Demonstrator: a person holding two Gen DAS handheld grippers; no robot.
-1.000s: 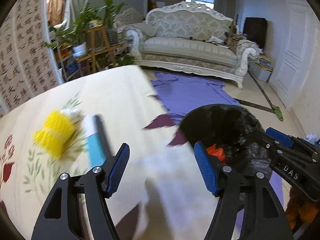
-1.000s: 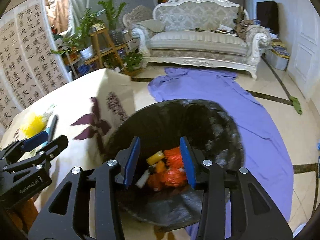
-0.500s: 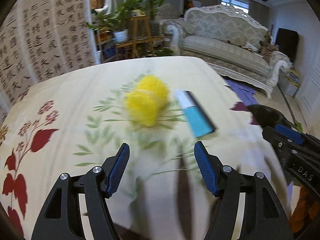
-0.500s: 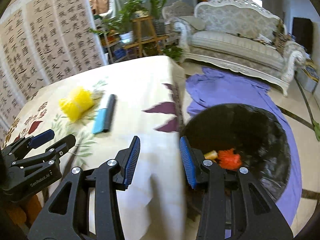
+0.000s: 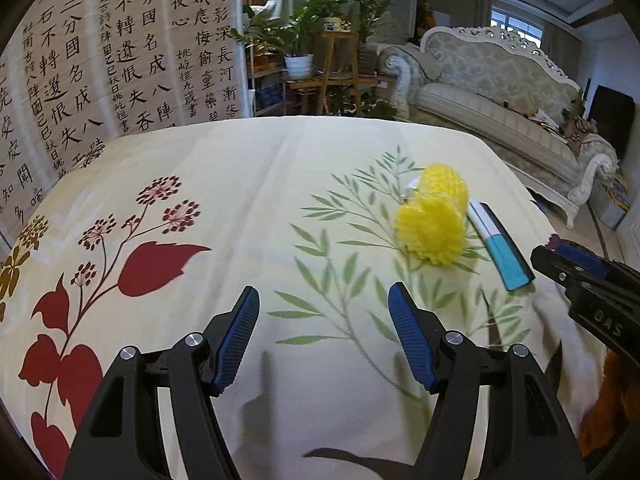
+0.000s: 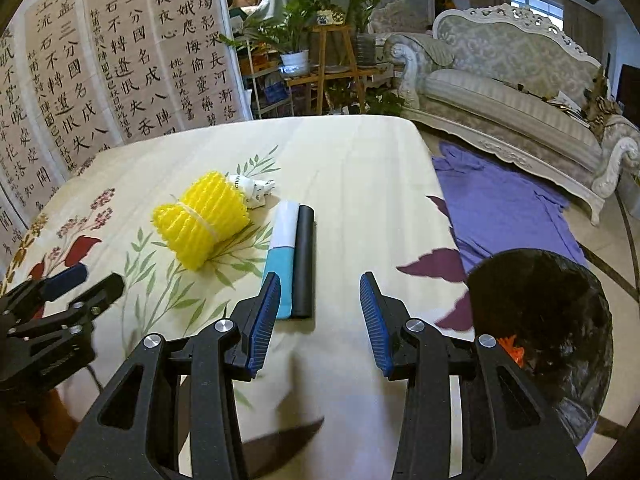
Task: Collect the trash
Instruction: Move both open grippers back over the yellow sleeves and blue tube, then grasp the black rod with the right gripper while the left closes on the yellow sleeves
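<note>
A yellow foam net bundle point(image 5: 434, 222) point(image 6: 202, 222) lies on the floral tablecloth point(image 5: 240, 208), with a crumpled white wrapper point(image 6: 252, 189) behind it and a white-blue-black flat box point(image 5: 500, 248) point(image 6: 294, 262) to its right. My left gripper point(image 5: 323, 338) is open and empty, above the cloth, near and left of the bundle. My right gripper point(image 6: 319, 318) is open and empty, just in front of the box. A black-lined trash bin point(image 6: 540, 320) with orange trash stands on the floor right of the table.
A purple cloth point(image 6: 500, 204) lies on the floor beyond the bin. A white sofa point(image 6: 512, 92), a plant stand point(image 6: 332, 60) and a calligraphy screen point(image 5: 100, 52) stand behind the table. The table's right edge point(image 6: 444, 208) drops to the floor.
Both grippers swung left from over the bin to over the table. The bin has left the left wrist view; the bundle and box now lie ahead of the right gripper.
</note>
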